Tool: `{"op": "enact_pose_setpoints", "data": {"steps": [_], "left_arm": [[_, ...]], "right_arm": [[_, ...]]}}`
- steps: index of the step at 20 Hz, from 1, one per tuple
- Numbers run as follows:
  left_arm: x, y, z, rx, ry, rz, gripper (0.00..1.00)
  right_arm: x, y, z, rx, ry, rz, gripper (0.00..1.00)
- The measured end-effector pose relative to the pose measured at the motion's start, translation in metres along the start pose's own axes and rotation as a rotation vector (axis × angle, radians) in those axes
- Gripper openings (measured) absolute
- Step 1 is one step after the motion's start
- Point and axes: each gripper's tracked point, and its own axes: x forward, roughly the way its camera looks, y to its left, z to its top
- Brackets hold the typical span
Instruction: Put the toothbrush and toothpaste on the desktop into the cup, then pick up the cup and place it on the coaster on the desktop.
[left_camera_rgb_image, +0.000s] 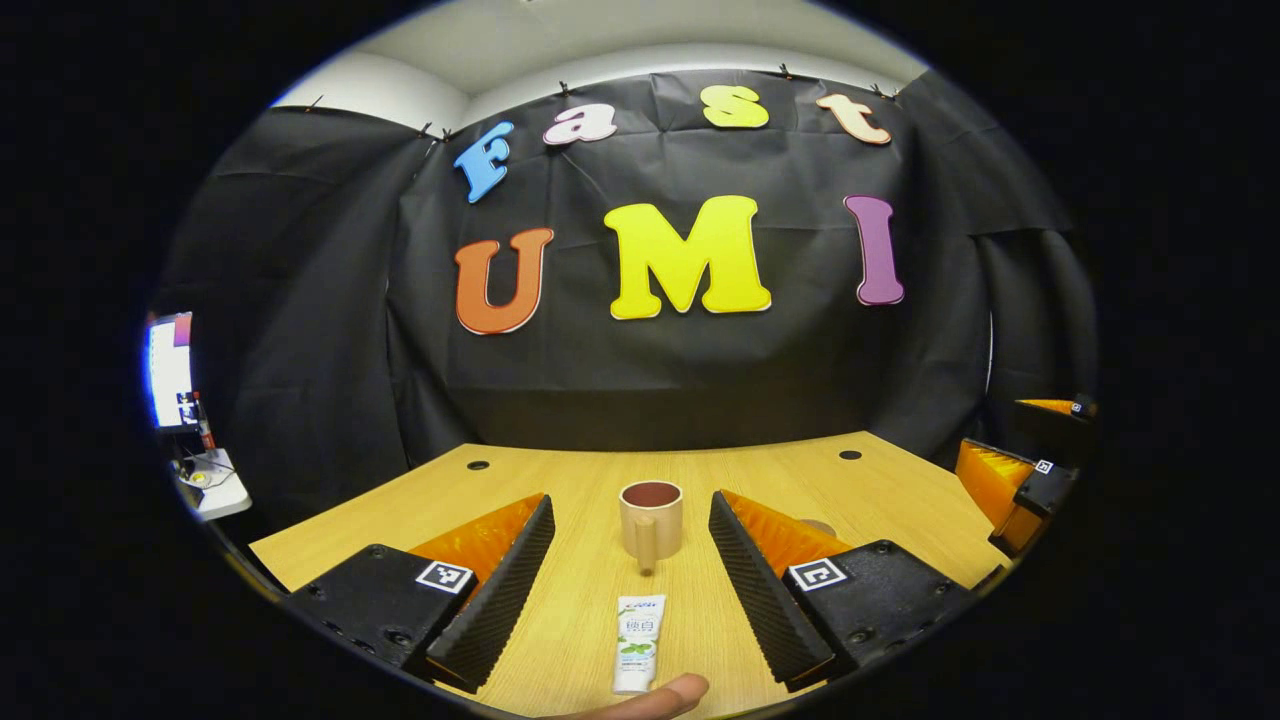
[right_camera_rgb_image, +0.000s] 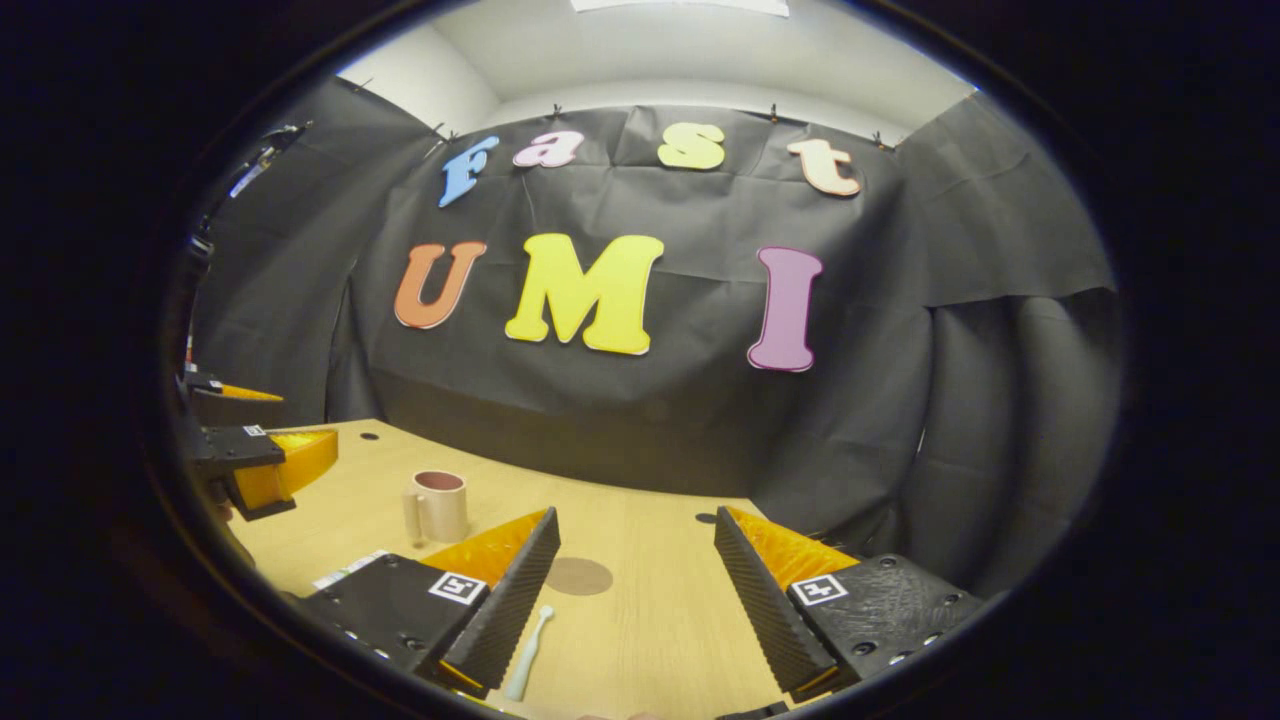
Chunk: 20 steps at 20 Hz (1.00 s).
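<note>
White toothpaste flat on desk | tan cup upright | both tools released

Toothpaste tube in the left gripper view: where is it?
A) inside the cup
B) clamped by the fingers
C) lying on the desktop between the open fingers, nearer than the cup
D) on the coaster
C: the toothpaste tube lies flat on the desktop, between the left gripper's spread fingers, nearer than the cup.

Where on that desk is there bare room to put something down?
Bare wood lies behind the cup toward the cloth wall, and right of the coaster toward the far edge. The near strip is crowded: toothpaste, toothbrush and both pairs of open fingers.
</note>
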Motion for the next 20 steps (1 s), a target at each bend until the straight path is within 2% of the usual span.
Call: {"op": "enact_pose_setpoints", "data": {"steps": [6,9,12,15,20], "left_arm": [[0.016,0.004,-0.054,-0.056,0.188,0.028,0.99],[0.018,0.002,-0.086,-0.037,0.282,0.037,0.99],[0.009,-0.001,-0.119,-0.012,0.369,0.024,0.99],[-0.001,-0.01,-0.149,-0.04,0.452,-0.004,0.99],[-0.006,-0.015,-0.167,-0.027,0.519,-0.022,0.99]], "right_arm": [[0.003,0.0,-0.004,-0.01,0.009,0.006,0.95],[0.003,-0.001,-0.001,0.003,0.001,0.01,0.96],[0.005,0.0,-0.004,0.016,0.008,0.018,0.94],[0.006,0.002,-0.006,0.016,0.018,0.025,0.95],[0.011,0.002,-0.013,0.017,0.034,0.02,0.95]]}}
